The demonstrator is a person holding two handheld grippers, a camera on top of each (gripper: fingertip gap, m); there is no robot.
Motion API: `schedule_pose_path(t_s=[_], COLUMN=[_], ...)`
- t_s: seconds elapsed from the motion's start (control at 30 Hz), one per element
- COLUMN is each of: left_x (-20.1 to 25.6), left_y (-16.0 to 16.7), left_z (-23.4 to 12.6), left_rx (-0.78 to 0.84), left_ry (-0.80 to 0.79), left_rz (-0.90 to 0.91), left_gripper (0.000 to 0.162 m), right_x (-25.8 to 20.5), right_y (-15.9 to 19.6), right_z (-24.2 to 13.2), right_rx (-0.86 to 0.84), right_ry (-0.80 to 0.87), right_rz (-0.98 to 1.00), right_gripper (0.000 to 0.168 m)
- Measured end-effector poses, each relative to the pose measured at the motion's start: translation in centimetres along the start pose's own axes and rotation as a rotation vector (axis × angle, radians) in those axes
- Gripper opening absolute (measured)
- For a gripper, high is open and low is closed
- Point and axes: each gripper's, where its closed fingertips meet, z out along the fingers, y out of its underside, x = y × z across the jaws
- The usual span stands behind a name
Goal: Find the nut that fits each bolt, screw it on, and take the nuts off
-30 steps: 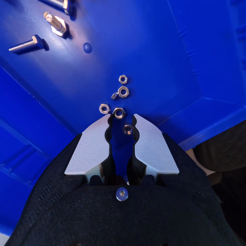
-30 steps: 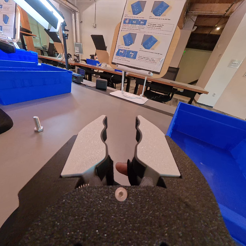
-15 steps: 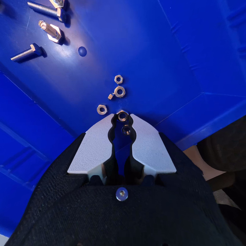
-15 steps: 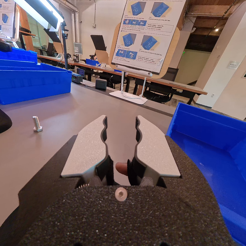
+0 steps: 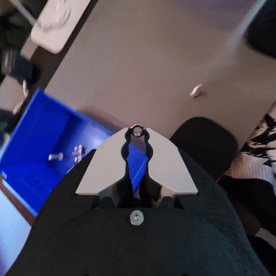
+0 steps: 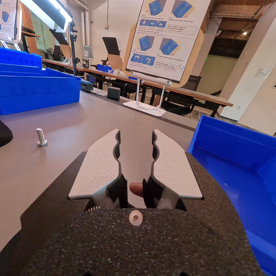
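Shiny metal nut [image 5: 137,131] and bolt [image 6: 41,138]; glossy blue plastic bin [image 6: 233,150]; smooth matt grey desk [image 6: 89,127]; right hand-held gripper [image 6: 135,143] with grainy matt fingers [image 6: 101,161], rough black body.

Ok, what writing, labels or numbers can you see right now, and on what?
Instruction sheet on the white stand, centre: printed text and pictures of blue bins; I don't transcribe it.
Second sheet, upper left edge: cut off, too small to read.
Wall sign, far right: too small to read.
Nut and bolt: no markings visible.
Left wrist view: blurred, no writing shows.
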Motion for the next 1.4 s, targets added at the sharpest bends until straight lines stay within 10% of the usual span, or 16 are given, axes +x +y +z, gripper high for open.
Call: schedule_pose_path(t_s=[0.27, 0.63, 1.07, 1.23, 1.4], left_x=[12.2, 18.8, 19.7, 18.7, 15.4], left_y=[-6.9, -4.2, -3.2, -5.4, -9.4], left_z=[4.6, 15.1, 17.0, 14.9, 9.4], left_rx=[0.048, -0.219, -0.268, -0.021, 0.620], left_ry=[0.265, 0.364, 0.390, 0.401, 0.451], left_rz=[0.332, 0.431, 0.432, 0.258, -0.052], left_gripper=[0.018, 0.018, 0.023, 0.038, 0.057], right_x=[0.0, 0.0, 0.0, -1.6, -6.4], right_y=[-0.2, -0.3, -0.1, 0.3, 0.7], right_z=[-0.2, -0.2, -0.2, 0.5, 2.1], right_rx=[0.017, 0.025, 0.018, -0.031, -0.138], right_ry=[0.000, -0.003, -0.009, -0.102, -0.349], right_rz=[0.001, 0.009, 0.010, -0.029, -0.013], right_gripper=[0.040, 0.040, 0.041, 0.043, 0.052])
